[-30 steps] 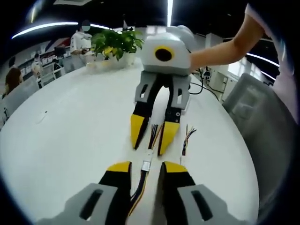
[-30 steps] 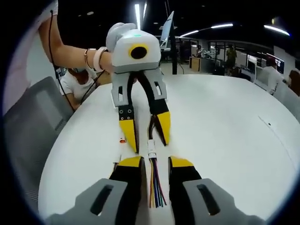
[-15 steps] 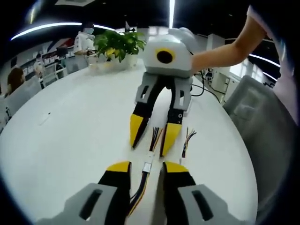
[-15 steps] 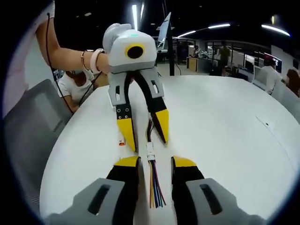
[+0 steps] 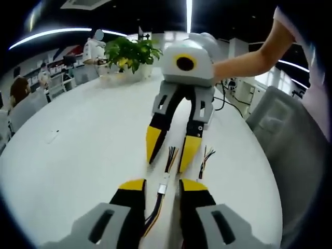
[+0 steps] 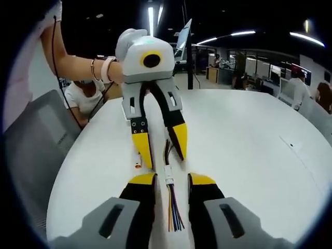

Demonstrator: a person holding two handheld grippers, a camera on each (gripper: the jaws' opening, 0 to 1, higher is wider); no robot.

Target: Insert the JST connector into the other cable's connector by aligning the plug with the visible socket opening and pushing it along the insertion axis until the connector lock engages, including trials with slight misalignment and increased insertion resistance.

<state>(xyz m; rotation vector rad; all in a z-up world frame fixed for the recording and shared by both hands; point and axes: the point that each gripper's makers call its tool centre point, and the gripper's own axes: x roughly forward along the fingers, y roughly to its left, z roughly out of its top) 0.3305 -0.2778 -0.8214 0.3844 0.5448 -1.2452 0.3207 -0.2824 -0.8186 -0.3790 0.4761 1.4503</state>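
The white round table [image 5: 78, 150] carries everything, with wide bare surface toward its far edge, where a potted plant [image 5: 129, 51] stands, and on the side away from the grey chair [image 5: 290, 135] at its near edge. The two claws face each other near the edge by that chair. The left claw [image 5: 162, 185] has its jaws a little apart, with the yellow-and-black cable [image 5: 154, 211] lying between them; whether they press it I cannot tell. The right claw [image 6: 169, 180] likewise straddles a multicoloured cable [image 6: 174, 212]. The white JST connector [image 6: 168, 174] lies on the table between both claws' tips. A spare wire bundle [image 5: 206, 158] lies just beside, toward the chair-side edge.
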